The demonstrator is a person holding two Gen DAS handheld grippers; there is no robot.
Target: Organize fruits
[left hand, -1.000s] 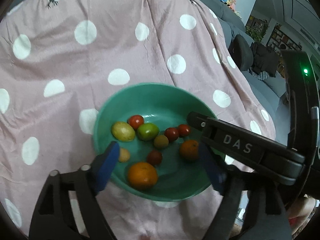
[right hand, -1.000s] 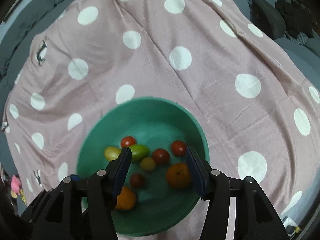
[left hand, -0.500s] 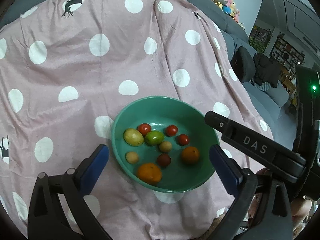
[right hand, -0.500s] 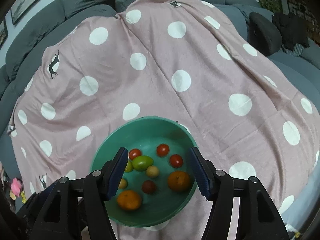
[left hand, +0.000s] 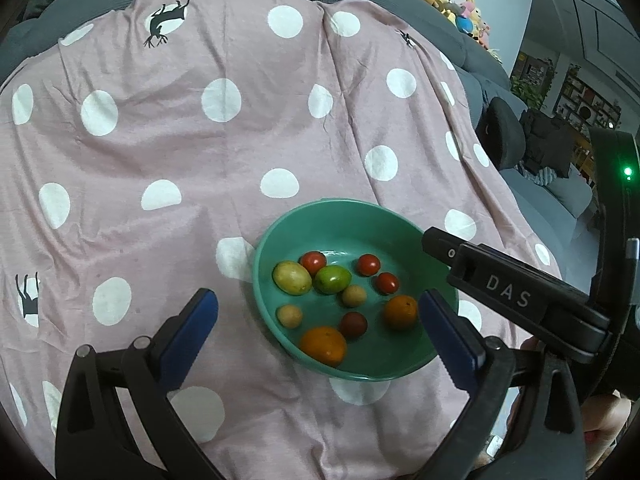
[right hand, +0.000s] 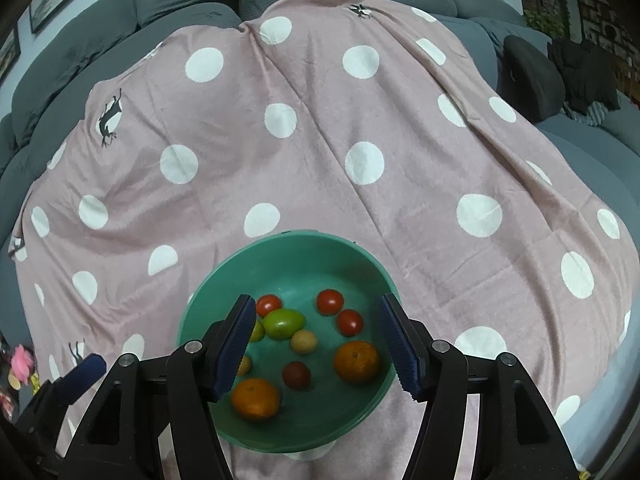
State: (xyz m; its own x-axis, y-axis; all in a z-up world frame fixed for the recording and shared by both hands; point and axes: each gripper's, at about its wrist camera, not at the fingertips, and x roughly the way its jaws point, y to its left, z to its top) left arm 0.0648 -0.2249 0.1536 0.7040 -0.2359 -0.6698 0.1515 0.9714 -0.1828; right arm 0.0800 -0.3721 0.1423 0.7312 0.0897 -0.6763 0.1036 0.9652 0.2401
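A green bowl (left hand: 348, 216) sits on a pink polka-dot cloth and holds several small fruits: oranges (left hand: 323, 345), red tomatoes (left hand: 313, 261), a green fruit (left hand: 332, 279) and a yellow-green one (left hand: 292, 277). It also shows in the right wrist view (right hand: 288, 248). My left gripper (left hand: 320, 332) is open and empty, above the bowl's near left side. My right gripper (right hand: 320, 344) is open and empty, raised over the bowl; its body shows in the left wrist view (left hand: 516, 296).
The pink cloth (right hand: 320, 120) drapes over a grey sofa (right hand: 200, 0). A dark cushion (right hand: 532, 72) and stuffed toys (left hand: 460, 4) lie at the back right. The cloth's near edge falls away just below the bowl.
Both grippers have pulled back and up from the bowl, so it looks smaller. The left gripper has opened wider and shifted left. The fruits have not moved.
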